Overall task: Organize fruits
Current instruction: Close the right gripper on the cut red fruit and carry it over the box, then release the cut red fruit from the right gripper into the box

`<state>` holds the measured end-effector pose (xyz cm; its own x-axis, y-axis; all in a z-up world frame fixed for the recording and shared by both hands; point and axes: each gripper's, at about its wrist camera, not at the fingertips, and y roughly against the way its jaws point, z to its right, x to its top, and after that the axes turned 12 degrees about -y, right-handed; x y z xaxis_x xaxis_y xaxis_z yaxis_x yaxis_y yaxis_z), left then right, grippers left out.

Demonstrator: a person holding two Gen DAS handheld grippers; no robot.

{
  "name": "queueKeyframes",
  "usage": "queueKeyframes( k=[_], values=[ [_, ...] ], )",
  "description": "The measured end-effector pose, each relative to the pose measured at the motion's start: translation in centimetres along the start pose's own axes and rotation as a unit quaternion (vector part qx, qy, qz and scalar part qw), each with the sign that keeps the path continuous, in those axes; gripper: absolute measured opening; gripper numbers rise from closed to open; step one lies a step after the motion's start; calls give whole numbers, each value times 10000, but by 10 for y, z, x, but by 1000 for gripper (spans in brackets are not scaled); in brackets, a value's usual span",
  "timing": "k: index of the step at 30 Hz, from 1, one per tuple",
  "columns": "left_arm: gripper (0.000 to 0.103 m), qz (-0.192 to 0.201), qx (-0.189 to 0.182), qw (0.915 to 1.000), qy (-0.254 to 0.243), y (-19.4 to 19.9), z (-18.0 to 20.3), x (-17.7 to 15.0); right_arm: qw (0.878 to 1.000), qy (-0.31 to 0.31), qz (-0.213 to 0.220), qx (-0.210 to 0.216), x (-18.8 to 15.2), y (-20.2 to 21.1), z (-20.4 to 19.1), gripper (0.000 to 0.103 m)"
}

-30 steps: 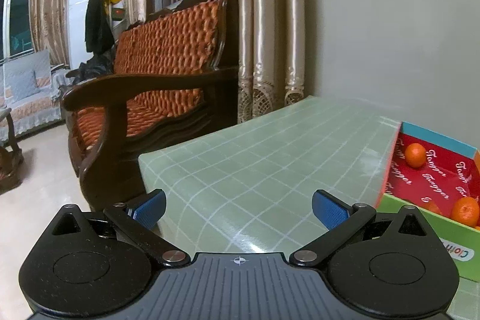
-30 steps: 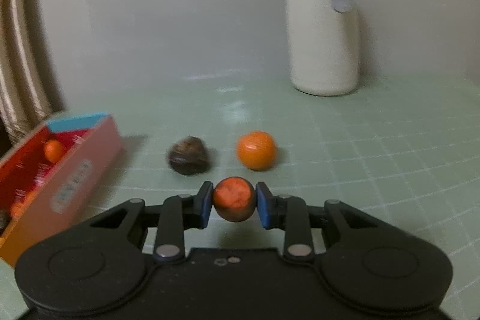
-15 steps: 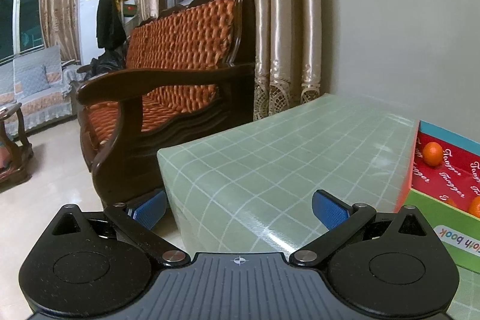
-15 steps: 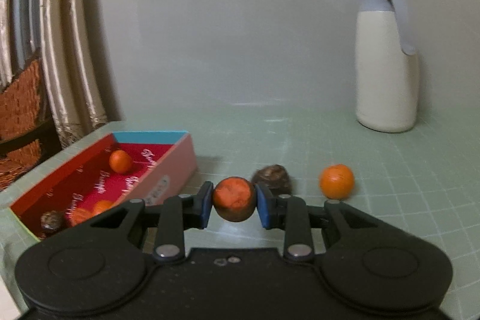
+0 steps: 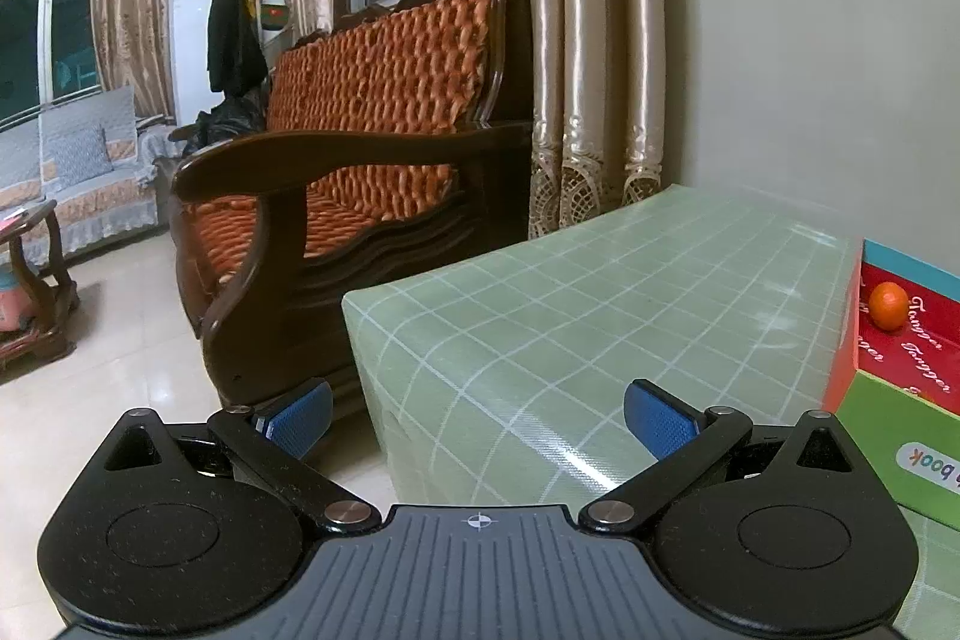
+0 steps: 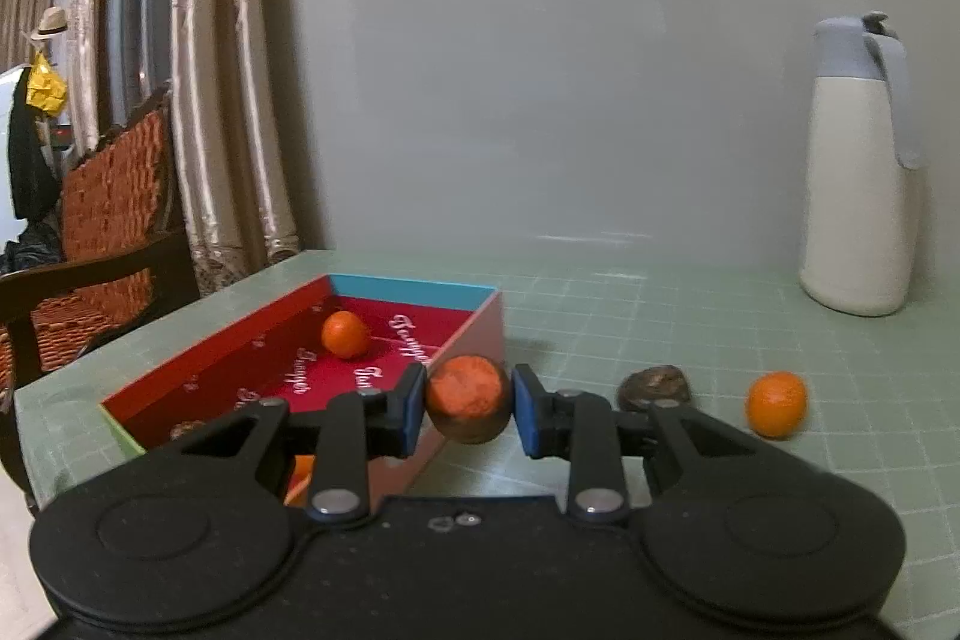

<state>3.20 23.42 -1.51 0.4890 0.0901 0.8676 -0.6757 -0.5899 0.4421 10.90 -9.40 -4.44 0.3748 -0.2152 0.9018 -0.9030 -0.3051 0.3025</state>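
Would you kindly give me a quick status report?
Right gripper shut on reddish fruit, near box. Left gripper open, empty. Orange, dark fruit on table.

Box point(image 6: 468, 334), fruit point(image 6: 776, 403), jug point(image 6: 858, 172) on table point(image 6: 660, 316)

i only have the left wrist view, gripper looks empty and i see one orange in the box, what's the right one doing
Observer: The right gripper is shut on a reddish-orange fruit, held near the box's right wall.
Operator: anything left on the table
Observer: Yes, a dark brown fruit and an orange fruit lie on the table to the right of the box, apart from each other.
Operator: anything else over there
Observer: A white jug with a grey lid stands upright by the wall, farther back on the right.
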Motion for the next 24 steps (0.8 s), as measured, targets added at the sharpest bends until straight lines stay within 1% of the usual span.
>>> queueKeyframes(
  k=[4,11,17,24],
  values=[
    [103,10,9,10000,11,-1,-2,-1,9995,113,-34,292,-1,0,-12,29],
    [103,2,8,10000,-3,0,-3,-1,9966,455,-146,673,-9,0,-37,29],
    [103,8,13,10000,-37,0,-3,-2,9938,632,-327,851,-15,-2,-51,29],
    [103,-3,24,10000,-37,0,-3,-2,9918,730,-522,911,-20,-5,-57,30]
  ],
)
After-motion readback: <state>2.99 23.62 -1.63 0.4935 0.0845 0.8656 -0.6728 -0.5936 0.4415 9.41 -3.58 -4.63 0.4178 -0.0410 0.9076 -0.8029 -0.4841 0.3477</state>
